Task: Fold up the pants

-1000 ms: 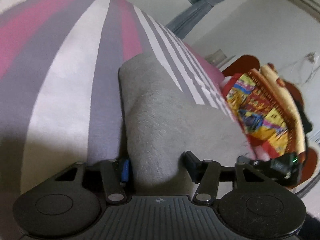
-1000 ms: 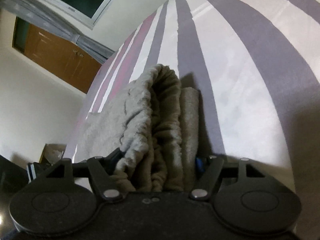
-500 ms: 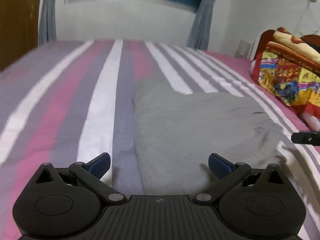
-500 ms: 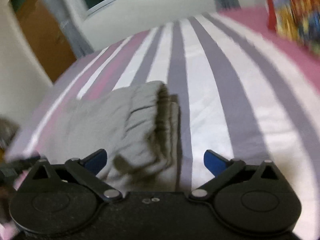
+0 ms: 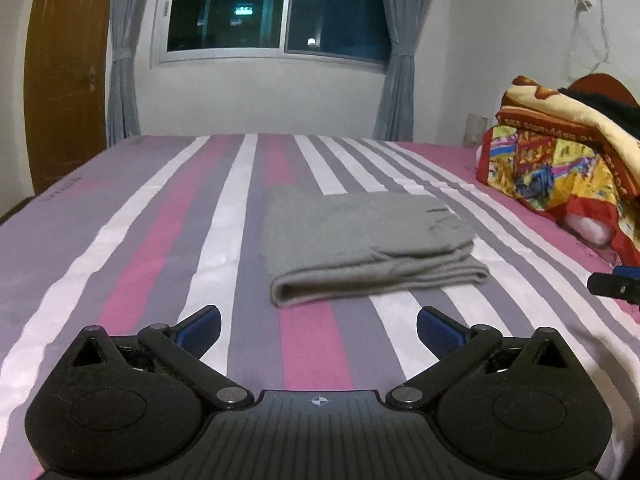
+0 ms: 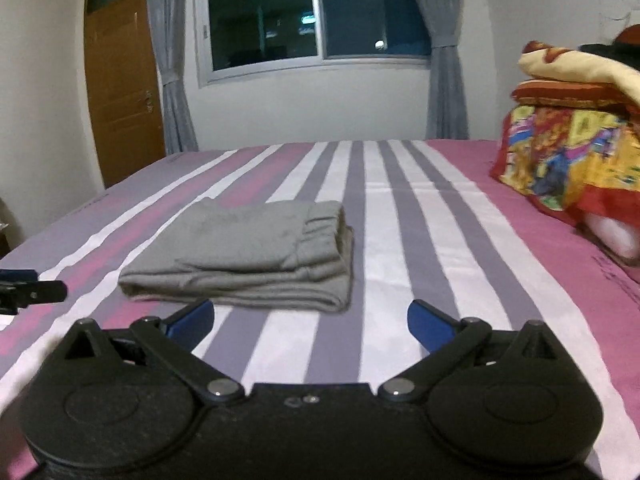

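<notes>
The grey pants [image 5: 360, 240] lie folded in a flat rectangular stack on the striped bed [image 5: 160, 240]. They also show in the right wrist view [image 6: 248, 252], with the waistband fold at their right end. My left gripper [image 5: 318, 326] is open and empty, held back from the near edge of the pants. My right gripper [image 6: 310, 320] is open and empty, just in front of the pants. Each gripper's tip shows at the side edge of the other view.
A colourful folded blanket [image 5: 560, 160] is piled at the right side of the bed, also in the right wrist view [image 6: 572, 152]. A window with grey curtains [image 5: 276, 8] and a wooden door [image 5: 60, 80] stand behind the bed.
Both grippers have let go of the pants, opened, and pulled back and up from them. The pants now lie folded on the bed.
</notes>
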`<state>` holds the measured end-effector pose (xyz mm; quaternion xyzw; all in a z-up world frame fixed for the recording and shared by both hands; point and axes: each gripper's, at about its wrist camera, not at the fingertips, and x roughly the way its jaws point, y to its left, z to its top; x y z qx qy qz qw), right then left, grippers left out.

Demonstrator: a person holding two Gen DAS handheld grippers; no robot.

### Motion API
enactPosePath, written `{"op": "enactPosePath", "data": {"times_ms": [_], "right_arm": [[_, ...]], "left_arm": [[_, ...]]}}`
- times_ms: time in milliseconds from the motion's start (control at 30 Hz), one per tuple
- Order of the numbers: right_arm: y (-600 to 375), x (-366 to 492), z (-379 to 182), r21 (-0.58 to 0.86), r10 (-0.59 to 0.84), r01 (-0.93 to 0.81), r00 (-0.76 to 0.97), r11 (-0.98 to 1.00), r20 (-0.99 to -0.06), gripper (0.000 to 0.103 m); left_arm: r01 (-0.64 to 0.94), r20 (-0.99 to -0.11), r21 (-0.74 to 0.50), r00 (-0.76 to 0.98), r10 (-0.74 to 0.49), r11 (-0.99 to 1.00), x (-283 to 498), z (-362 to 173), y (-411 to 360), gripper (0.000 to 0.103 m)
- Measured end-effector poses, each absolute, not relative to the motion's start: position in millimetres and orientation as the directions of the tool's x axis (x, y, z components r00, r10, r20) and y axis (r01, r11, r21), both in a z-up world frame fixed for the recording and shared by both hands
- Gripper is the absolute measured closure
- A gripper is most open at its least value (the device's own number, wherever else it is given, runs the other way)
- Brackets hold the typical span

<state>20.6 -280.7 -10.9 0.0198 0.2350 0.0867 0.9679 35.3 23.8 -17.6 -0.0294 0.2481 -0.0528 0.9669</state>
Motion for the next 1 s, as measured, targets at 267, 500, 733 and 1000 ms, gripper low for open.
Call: {"op": "enactPosePath", "data": {"times_ms": [267,500,733,1000], "right_arm": [[-304.5,-32.3,3.6,0.128,0.162,-0.118,0.885,0.985,-0.436,0.0],[-306.5,-57.2,7.3,0.122,0.159,-0.118,0.896,0.985,-0.414,0.0],[-305.7,-83.2,-14.3,0.079,0.163,-0.144,0.912,0.986,-0.377,0.0],[-309.1,-96.1,-21.1,0.071,0.164,-0.15,0.94,0.986,-0.299,0.0]], "left_arm": [[0.059,-0.42,-0.121,0.901,-0.105,0.991,-31.6,0.6,29.2,0.0],[0.066,-0.376,-0.099,0.921,-0.099,0.993,-61.8,9.4,25.8,0.0],[0.102,-0.326,-0.085,0.937,-0.124,0.991,-88.0,-30.4,25.3,0.0],[0.093,-0.314,-0.112,0.941,-0.124,0.989,-96.0,-56.6,38.6,0.0]]}}
